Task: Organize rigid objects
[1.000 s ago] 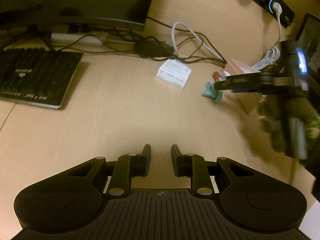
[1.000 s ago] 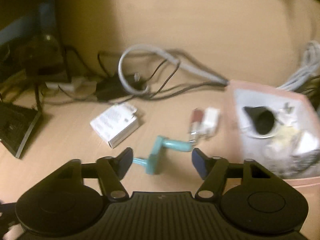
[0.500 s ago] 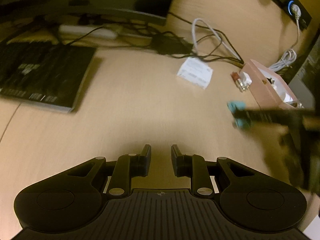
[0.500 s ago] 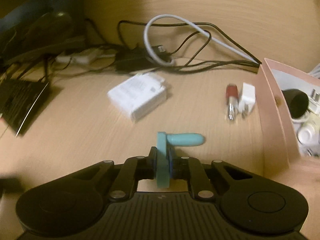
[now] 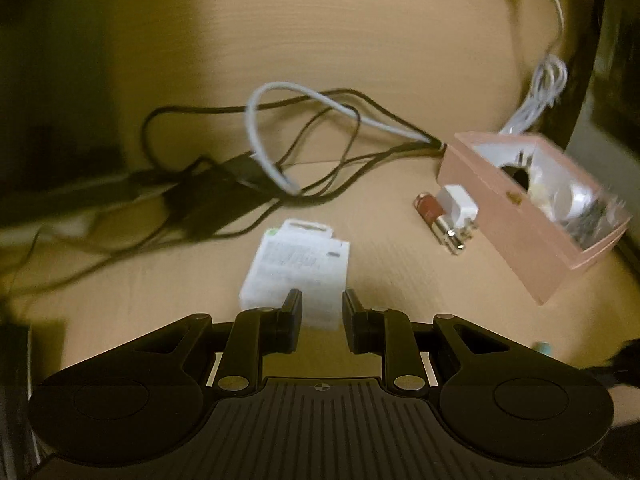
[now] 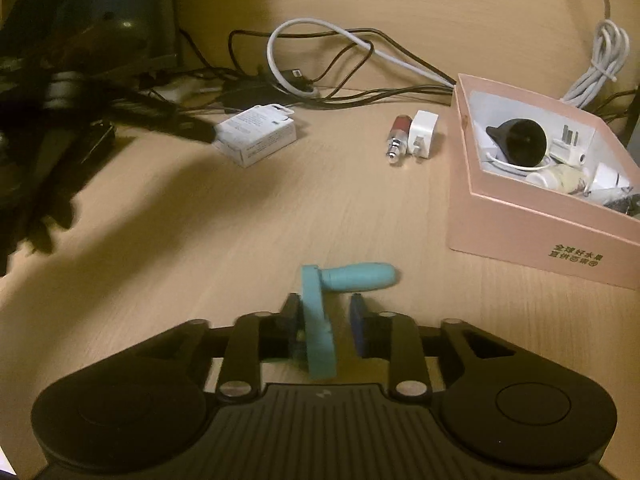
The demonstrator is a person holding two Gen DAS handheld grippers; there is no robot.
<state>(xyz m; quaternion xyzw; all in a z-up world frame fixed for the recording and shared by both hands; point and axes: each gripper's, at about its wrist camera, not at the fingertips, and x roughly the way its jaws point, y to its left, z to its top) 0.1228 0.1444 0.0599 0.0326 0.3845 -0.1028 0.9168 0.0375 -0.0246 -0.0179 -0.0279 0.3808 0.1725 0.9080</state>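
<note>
A teal crank handle [image 6: 344,280] lies on the desk between the fingers of my right gripper [image 6: 325,312]; the jaws stand slightly apart with a gap on its right side. My left gripper [image 5: 322,308] is nearly shut and empty, just in front of a white small box [image 5: 298,268], which also shows in the right wrist view [image 6: 256,134]. A pink box [image 6: 536,184] holds a black funnel and several small parts; it also shows in the left wrist view [image 5: 532,208]. A red cylinder [image 6: 400,134] and a white charger [image 6: 424,134] lie left of it.
A tangle of black and grey cables [image 6: 320,64] and a black adapter lie at the back of the desk. A coiled white cable [image 6: 600,64] sits behind the pink box. The left hand's dark arm [image 6: 60,128] is at the left.
My right gripper has loosened from its tight hold on the teal handle, now lower by the desk. My left gripper has swung right and forward toward the white box.
</note>
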